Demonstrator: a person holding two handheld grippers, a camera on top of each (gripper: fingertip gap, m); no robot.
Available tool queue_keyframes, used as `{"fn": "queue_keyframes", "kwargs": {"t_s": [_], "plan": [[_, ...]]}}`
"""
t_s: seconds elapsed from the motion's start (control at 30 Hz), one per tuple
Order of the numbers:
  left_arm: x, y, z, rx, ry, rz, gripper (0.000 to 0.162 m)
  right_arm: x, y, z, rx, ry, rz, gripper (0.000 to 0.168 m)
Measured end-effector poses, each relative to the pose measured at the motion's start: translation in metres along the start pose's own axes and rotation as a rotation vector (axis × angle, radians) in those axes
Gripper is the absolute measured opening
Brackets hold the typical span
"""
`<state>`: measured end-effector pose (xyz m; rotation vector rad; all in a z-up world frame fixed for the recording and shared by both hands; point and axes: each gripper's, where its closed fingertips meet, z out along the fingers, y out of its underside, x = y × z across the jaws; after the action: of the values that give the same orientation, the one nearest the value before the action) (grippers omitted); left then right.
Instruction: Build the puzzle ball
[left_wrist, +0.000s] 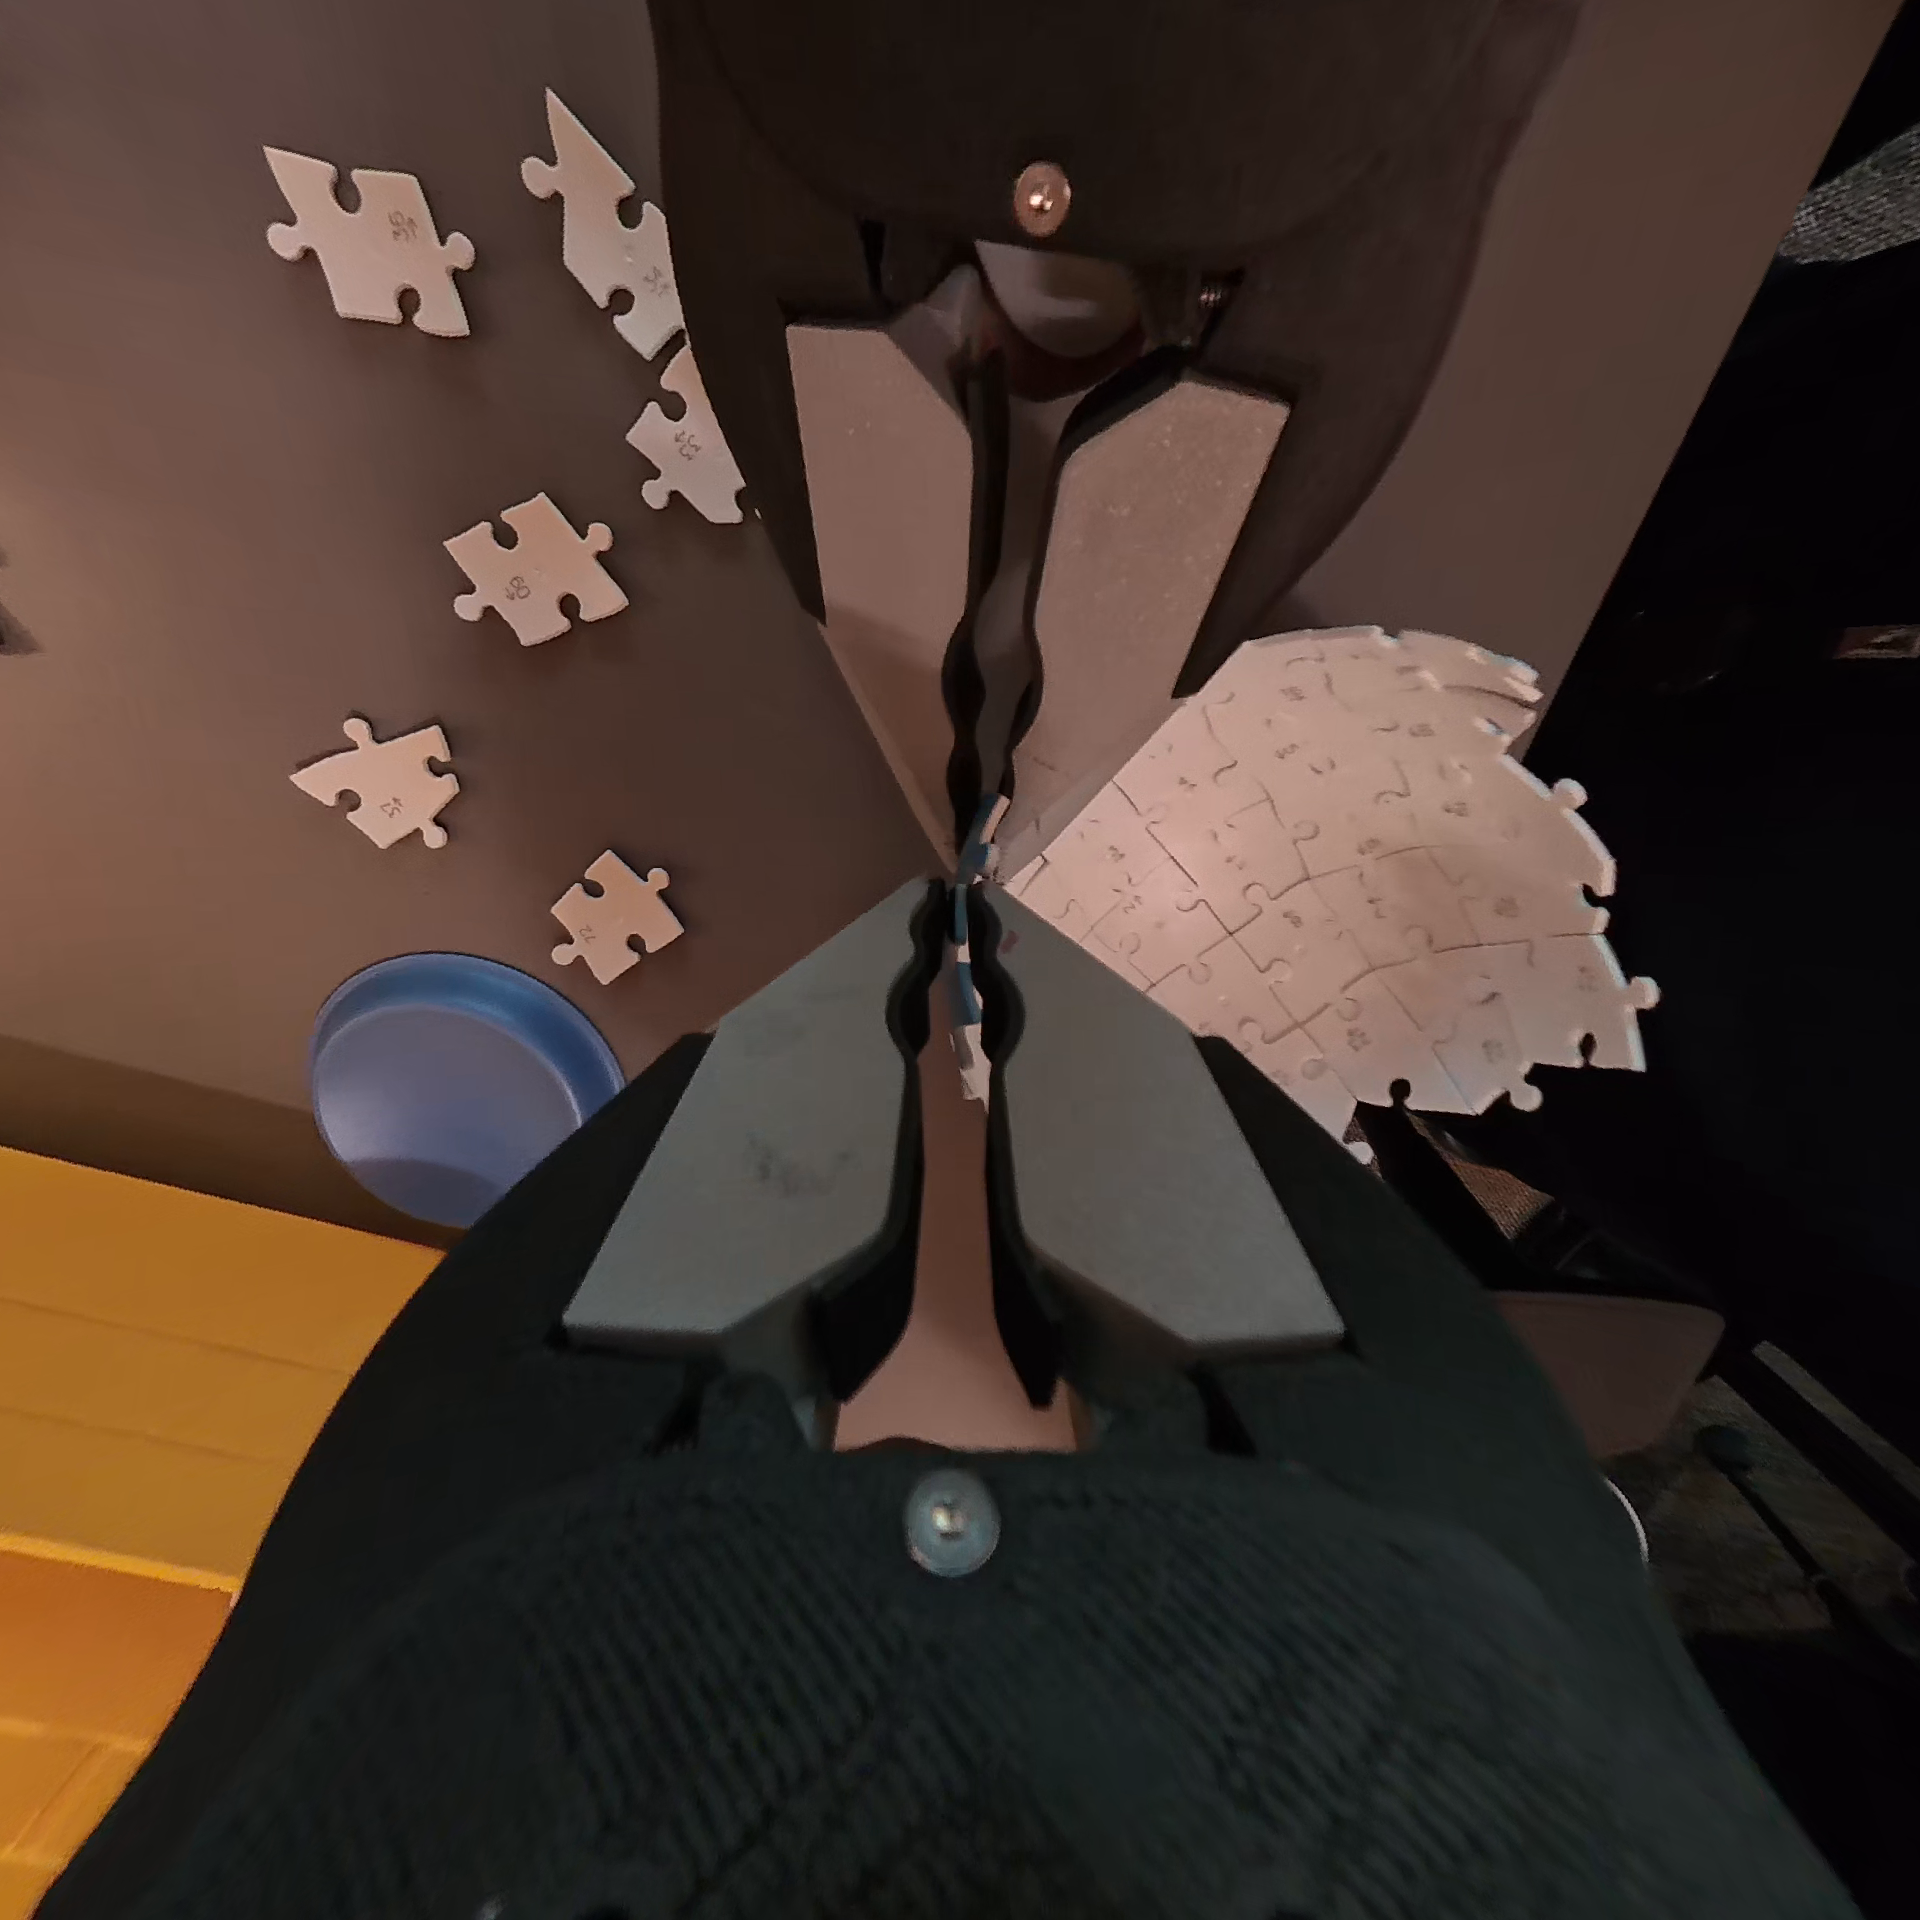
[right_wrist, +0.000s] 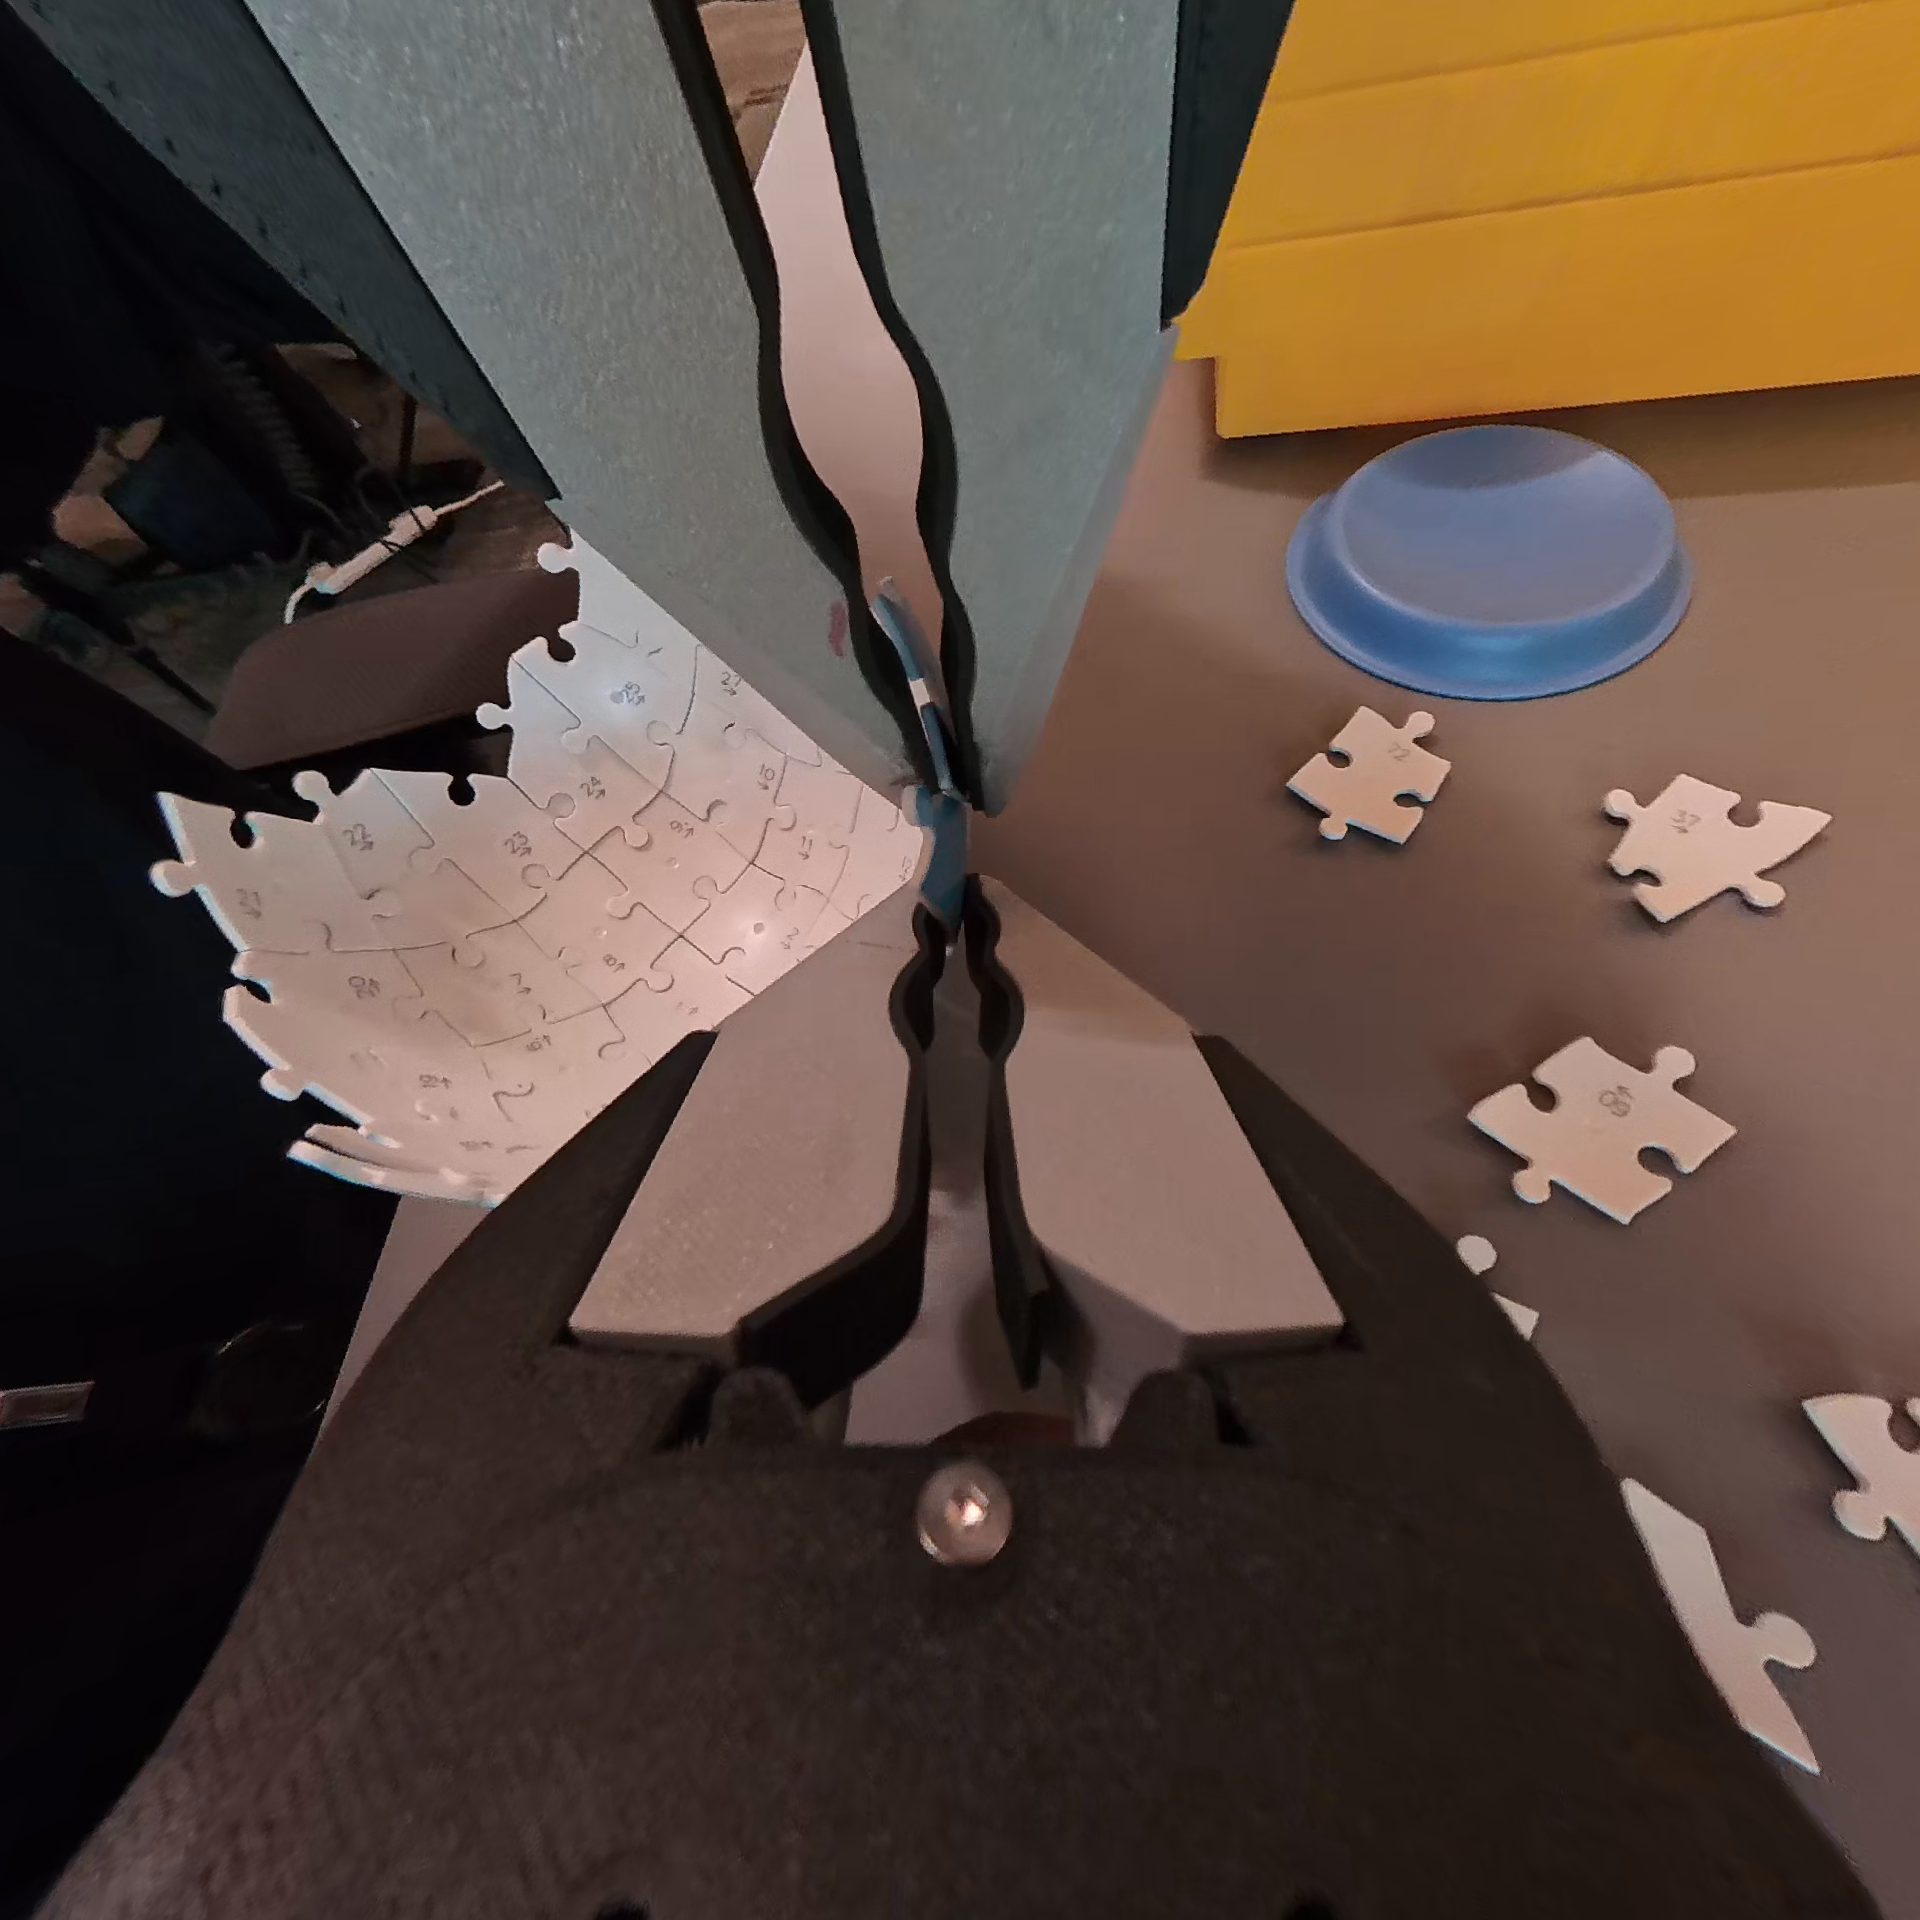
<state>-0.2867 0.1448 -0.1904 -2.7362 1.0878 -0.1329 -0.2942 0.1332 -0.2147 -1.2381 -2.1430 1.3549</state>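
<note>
Puzzle ball (left_wrist: 1320, 883), a half-built curved white shell, held in the air past the table (left_wrist: 208, 468) edge; rim pinched between left gripper (left_wrist: 961, 935) and right gripper (right_wrist: 951, 935), tip to tip, both clamped on it; loose pieces (left_wrist: 535, 582) scattered flat on the table; blue dish (right_wrist: 1486, 582) upside down beside yellow box (right_wrist: 1558, 208).

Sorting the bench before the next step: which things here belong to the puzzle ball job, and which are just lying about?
Job: curved assembled shell, held at its edge by left gripper and right gripper; loose pieces on the table.
Lying about: blue dish, yellow box.
</note>
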Motion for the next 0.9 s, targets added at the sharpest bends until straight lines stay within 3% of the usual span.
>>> {"fn": "queue_keyframes", "kwargs": {"t_s": [0.9], "plan": [[-0.008, 0.008, 0.005, 0.0, 0.027, -0.041, 0.001, 0.004, 0.0, -0.003, 0.011, -0.038, 0.098, 0.01]]}}
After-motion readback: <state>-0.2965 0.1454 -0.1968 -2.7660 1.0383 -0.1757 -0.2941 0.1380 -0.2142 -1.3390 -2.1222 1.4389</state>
